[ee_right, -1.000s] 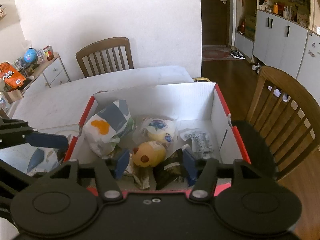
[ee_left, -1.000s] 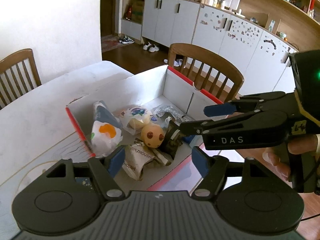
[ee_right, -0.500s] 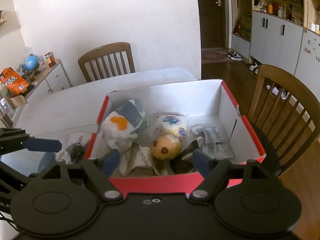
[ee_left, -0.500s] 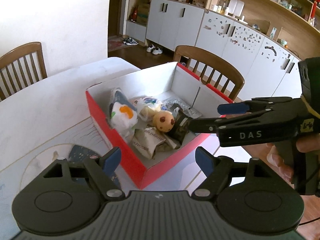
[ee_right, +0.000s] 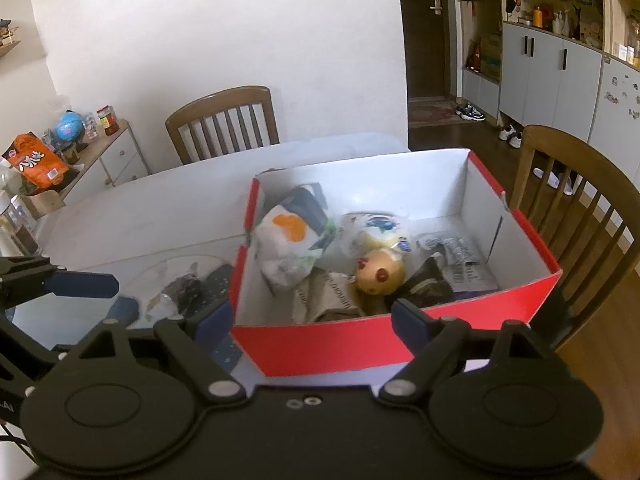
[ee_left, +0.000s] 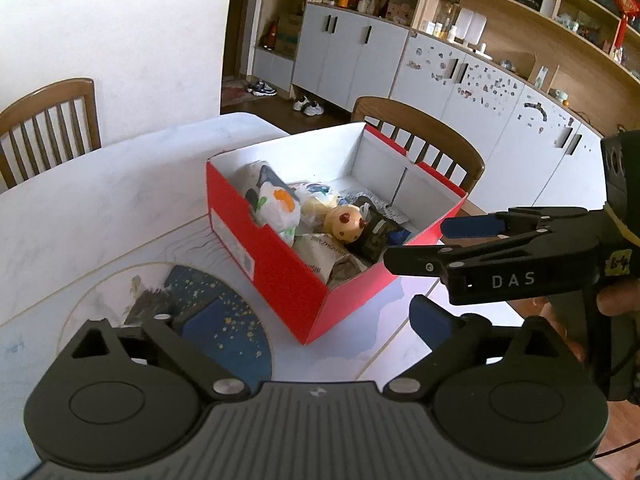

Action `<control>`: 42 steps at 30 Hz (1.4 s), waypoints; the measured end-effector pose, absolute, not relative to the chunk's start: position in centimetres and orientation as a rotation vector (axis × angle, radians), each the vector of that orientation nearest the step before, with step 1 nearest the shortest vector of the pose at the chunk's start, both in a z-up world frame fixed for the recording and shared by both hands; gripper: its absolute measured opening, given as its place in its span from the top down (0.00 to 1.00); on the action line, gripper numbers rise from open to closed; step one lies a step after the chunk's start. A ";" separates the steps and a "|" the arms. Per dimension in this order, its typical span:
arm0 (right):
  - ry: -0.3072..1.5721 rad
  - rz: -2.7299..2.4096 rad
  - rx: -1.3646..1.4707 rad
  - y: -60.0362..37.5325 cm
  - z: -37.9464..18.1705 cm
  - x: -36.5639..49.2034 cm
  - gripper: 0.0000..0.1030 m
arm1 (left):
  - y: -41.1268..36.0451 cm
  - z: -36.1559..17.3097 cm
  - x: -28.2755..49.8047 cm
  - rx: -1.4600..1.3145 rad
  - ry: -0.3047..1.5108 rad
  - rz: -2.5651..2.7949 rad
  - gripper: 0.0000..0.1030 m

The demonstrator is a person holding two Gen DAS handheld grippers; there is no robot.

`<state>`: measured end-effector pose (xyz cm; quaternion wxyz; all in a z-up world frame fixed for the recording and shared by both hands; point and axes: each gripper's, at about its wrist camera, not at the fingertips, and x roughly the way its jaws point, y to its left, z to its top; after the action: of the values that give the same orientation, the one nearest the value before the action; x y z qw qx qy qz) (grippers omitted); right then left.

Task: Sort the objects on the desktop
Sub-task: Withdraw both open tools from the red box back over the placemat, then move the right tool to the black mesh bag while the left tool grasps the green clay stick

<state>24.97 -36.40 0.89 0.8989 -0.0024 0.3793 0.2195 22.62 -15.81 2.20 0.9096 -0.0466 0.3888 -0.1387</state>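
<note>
Both grippers have backed off from the red box [ee_right: 320,350], jaws just opening wider, nothing between them. The right gripper [ee_right: 312,322] hangs spread before its near wall; the left gripper [ee_left: 296,320] gapes at the box's eight o'clock. Further on, the spotted ball [ee_right: 378,272] and snack packets [ee_right: 288,248] lie inside the box, so sorting looks about finished.

Red box [ee_left: 280,276] w/ snacks on table [ee_left: 100,200], right gripper [ee_left: 432,244] beside, open
</note>
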 end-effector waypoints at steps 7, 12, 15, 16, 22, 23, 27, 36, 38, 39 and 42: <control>0.776 0.460 -0.003 -34.8 0.8 23.4 0.14 | -13.9 1.4 21.0 -0.103 0.782 -0.288 0.00; 0.771 0.466 -0.006 -33.3 0.6 22.3 0.14 | -12.4 0.6 20.0 -0.101 0.786 -0.287 0.00; 0.769 0.466 -0.011 -32.5 0.6 21.7 0.14 | -11.4 0.2 19.4 -0.109 0.785 -0.283 0.00; 0.768 0.467 -0.014 -32.2 0.6 21.6 0.14 | -11.0 0.1 19.2 -0.112 0.785 -0.280 0.00; 0.768 0.466 -0.025 -30.6 0.5 20.8 0.14 | -9.1 -0.7 18.3 -0.129 0.784 -0.274 0.00; 0.768 0.467 -0.025 -30.4 0.4 20.7 0.14 | -8.7 -0.8 18.1 -0.128 0.783 -0.273 0.00; 0.771 0.471 -0.030 -29.3 0.2 20.5 0.14 | -7.6 -1.4 17.4 -0.127 0.784 -0.272 0.00; 0.775 0.494 -0.046 -26.9 -0.2 20.1 0.14 | -5.3 -2.6 15.7 -0.113 0.764 -0.280 0.00; 0.776 0.497 -0.052 -26.4 -0.2 20.1 0.14 | -4.8 -3.0 15.4 -0.116 0.764 -0.280 0.00; 0.777 0.501 -0.056 -26.2 -0.2 20.1 0.14 | -4.6 -3.2 15.3 -0.119 0.766 -0.282 0.00; 0.777 0.508 -0.067 -25.6 -0.2 20.0 0.14 | -4.1 -4.0 14.9 -0.110 0.777 -0.285 0.00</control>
<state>20.04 -25.63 -0.23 0.8936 -0.0325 0.3747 0.2448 14.88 -4.11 -3.97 0.9140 -0.0532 0.3775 -0.1385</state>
